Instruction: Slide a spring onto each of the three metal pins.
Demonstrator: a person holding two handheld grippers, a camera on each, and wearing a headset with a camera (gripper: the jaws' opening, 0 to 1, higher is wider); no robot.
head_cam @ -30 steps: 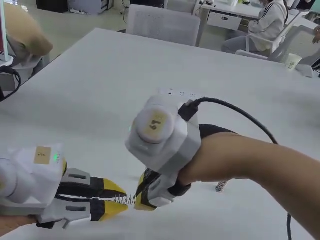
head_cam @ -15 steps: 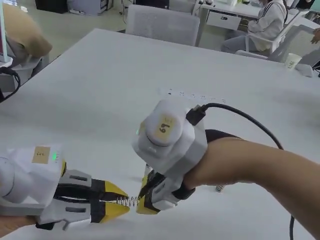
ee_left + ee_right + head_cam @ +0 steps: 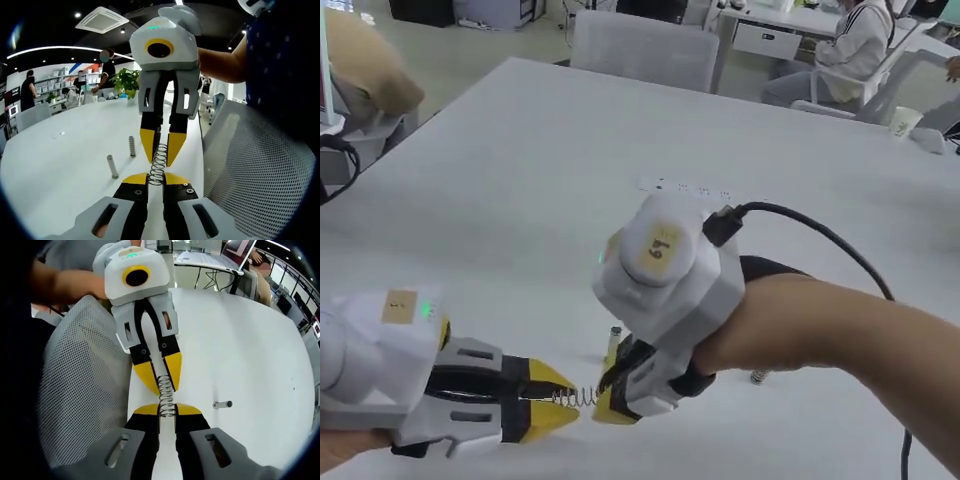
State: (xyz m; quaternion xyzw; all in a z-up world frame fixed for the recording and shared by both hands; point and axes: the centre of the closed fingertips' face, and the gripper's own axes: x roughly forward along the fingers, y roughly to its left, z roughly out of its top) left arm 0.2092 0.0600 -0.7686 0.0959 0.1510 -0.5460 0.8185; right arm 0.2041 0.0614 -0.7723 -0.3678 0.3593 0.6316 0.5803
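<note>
A small metal spring spans the gap between my two grippers, low over the white table. My left gripper is shut on one end, my right gripper on the other. In the left gripper view the spring runs from my own tips up into the right gripper. Left of it stand a bare pin and a pin wearing a spring. The right gripper view has the spring and one pin on the table. An upright pin stands just behind the right gripper.
A loose spring lies on the table, partly hidden by my right forearm. A white power strip lies mid-table and a black cable runs to the right gripper. A grey chair, a paper cup and a seated person are beyond.
The right gripper has shifted a little to the right and turned, uncovering the upright pin behind it. The spring stays held between both grippers; the left gripper has barely moved.
</note>
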